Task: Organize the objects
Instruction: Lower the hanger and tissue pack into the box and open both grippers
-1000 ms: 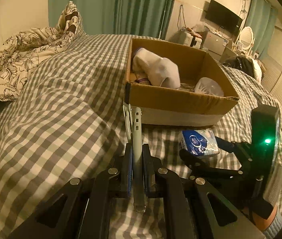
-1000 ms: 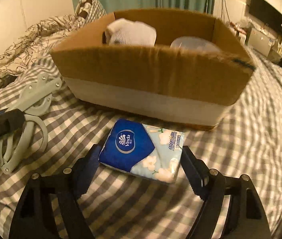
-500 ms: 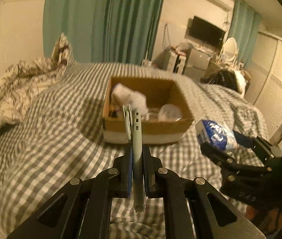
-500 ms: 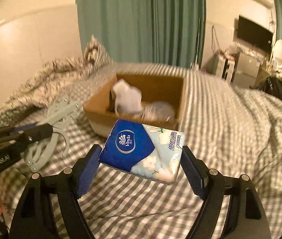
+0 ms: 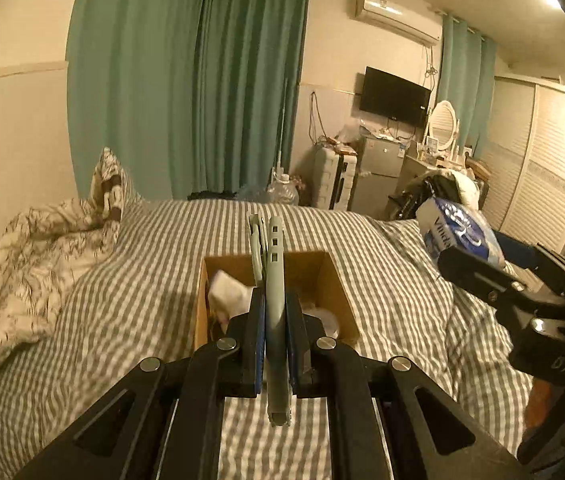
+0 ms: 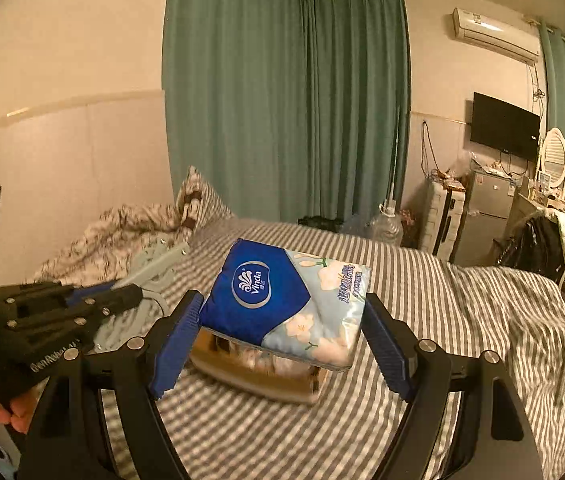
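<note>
My left gripper [image 5: 274,316] is shut on a grey-green pair of scissors [image 5: 273,280], held edge-on high above the bed. My right gripper [image 6: 282,320] is shut on a blue Vinda tissue pack [image 6: 282,300], also held high. The open cardboard box [image 5: 334,280] sits on the checked bed below, holding a white cloth [image 5: 226,296] and a clear plastic item. In the right wrist view the box [image 6: 258,376] is mostly hidden under the tissue pack. The left gripper and scissors [image 6: 154,268] show at left there; the right gripper with the pack [image 5: 458,236] shows at right in the left wrist view.
A grey checked bedspread [image 5: 122,320] covers the bed, with a rumpled floral duvet [image 5: 34,264] at left. Green curtains [image 5: 202,80], a wall TV [image 5: 396,96], a small fridge [image 6: 486,208], a suitcase and a cluttered dresser stand beyond the bed.
Both grippers have risen well above the bed with their objects still held. The box now looks smaller and lower in both views.
</note>
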Motion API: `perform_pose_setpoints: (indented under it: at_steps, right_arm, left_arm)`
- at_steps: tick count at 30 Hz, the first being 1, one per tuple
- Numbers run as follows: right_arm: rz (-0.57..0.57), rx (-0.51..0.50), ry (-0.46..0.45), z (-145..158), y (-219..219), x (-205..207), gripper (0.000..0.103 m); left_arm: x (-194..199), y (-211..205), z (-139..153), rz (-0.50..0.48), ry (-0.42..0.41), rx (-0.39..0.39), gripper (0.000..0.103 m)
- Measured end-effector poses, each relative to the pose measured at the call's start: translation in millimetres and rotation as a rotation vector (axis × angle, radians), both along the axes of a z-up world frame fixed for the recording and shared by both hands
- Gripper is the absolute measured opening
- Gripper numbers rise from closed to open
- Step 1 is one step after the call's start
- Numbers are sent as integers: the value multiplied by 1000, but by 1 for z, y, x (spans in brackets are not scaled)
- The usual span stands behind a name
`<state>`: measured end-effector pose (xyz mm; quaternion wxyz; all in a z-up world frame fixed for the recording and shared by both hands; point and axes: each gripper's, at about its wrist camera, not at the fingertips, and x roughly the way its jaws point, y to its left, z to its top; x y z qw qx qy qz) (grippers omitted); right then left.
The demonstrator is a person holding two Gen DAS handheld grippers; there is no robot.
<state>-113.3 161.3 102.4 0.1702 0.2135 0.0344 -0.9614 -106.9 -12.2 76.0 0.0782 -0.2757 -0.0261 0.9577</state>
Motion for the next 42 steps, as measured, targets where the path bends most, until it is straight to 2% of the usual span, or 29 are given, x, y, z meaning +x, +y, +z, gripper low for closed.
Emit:
perform_pose_setpoints:
  at_steps: [6, 10, 17, 20, 23, 27, 28, 29, 30, 31, 32, 33, 36, 39, 42]
  right_arm:
    - [5, 14, 10, 14, -11, -47, 79]
    - [9, 2, -27, 4, -19, -94, 79]
    - [47, -94, -200, -52, -25, -170, 79]
    - [43, -86, -245, -78, -26, -189, 80]
    - [43, -86, -287, -100, -25, -202, 81]
    - [5, -64, -307, -117, -20, -216, 91]
    - [-1, -68, -306, -118, -18, -216, 91]
    - [-7, -76, -307, -117, -15, -218, 92]
    - [-13, -82, -305, -116, -12, -218, 92]
    - [-21, -87, -301, -113, -7, -217, 92]
    - [-30, -88, -295, -110, -4, -215, 93]
    - [-42, -86, -288, -105, 1, -212, 93]
    - [-70, -74, -265, -87, 9, -197, 94]
    - [-99, -59, -215, -58, 16, -172, 95]
    - [-115, -56, -146, -25, 21, -143, 98]
  left_arm:
    - [-54, -2, -2, 9, -18, 6, 9]
    - [-95, -7, -18, 11, -61, -2, 9]
    - [-143, -5, -69, -10, -154, -7, 9]
    - [-160, -9, -98, -26, -206, 13, 9]
    - [-173, -8, -119, -25, -240, -2, 9]
    - [-176, -5, -125, -21, -238, -18, 11]
    - [-176, -5, -124, -21, -240, -22, 14]
    - [-176, -4, -123, -20, -238, -25, 22]
    - [-176, -3, -120, -15, -235, -30, 38]
    - [-175, -2, -115, -3, -227, -35, 50]
    - [-172, -2, -109, 14, -210, -38, 67]
    - [-168, -2, -104, 24, -194, -35, 72]
    - [-158, -3, -84, 27, -171, -19, 76]
    - [-136, -3, -54, 45, -110, -30, 89]
    - [-113, -5, -26, 35, -49, -13, 96]
